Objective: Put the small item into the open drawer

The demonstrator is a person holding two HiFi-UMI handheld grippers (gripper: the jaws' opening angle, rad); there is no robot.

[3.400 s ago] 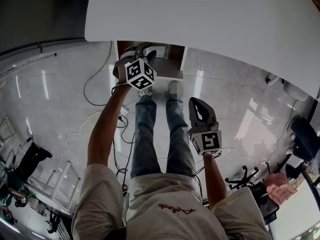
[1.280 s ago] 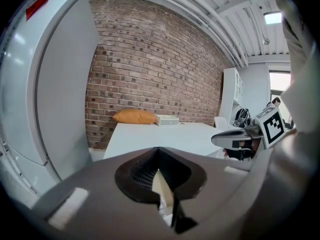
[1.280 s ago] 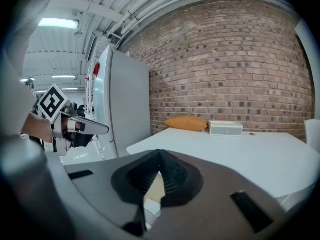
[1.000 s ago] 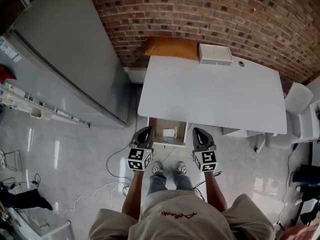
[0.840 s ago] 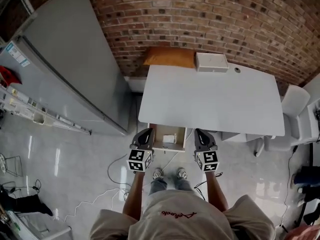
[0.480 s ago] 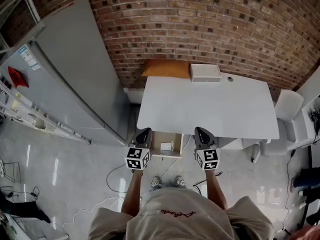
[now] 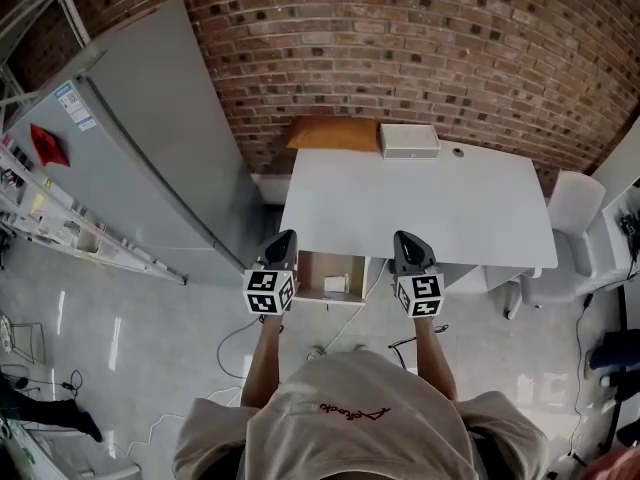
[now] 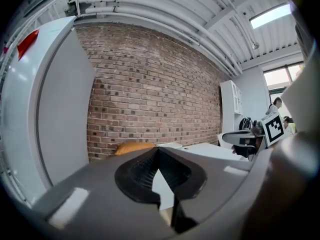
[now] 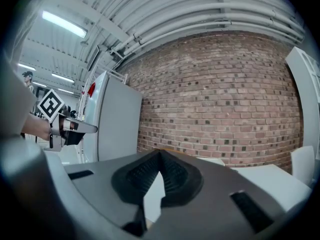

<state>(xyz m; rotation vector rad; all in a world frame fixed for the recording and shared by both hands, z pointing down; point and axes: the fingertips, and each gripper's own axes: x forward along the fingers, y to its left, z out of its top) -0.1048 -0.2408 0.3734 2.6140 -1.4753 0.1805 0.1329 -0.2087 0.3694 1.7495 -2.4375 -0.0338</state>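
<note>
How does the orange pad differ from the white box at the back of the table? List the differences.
Colour: the orange pad is orange, the white box white.
Shape: the pad looks soft with rounded corners; the box is crisp-edged.
Size: the pad is wider than the box in the head view.
Place: the pad sits at the back left corner, the box just to its right.
Both lie flat along the back edge of the table, by the brick wall.

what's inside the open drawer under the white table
One small white item lies on the wooden floor of the drawer. The drawer's back end runs under the white table, so anything there is hidden.
</note>
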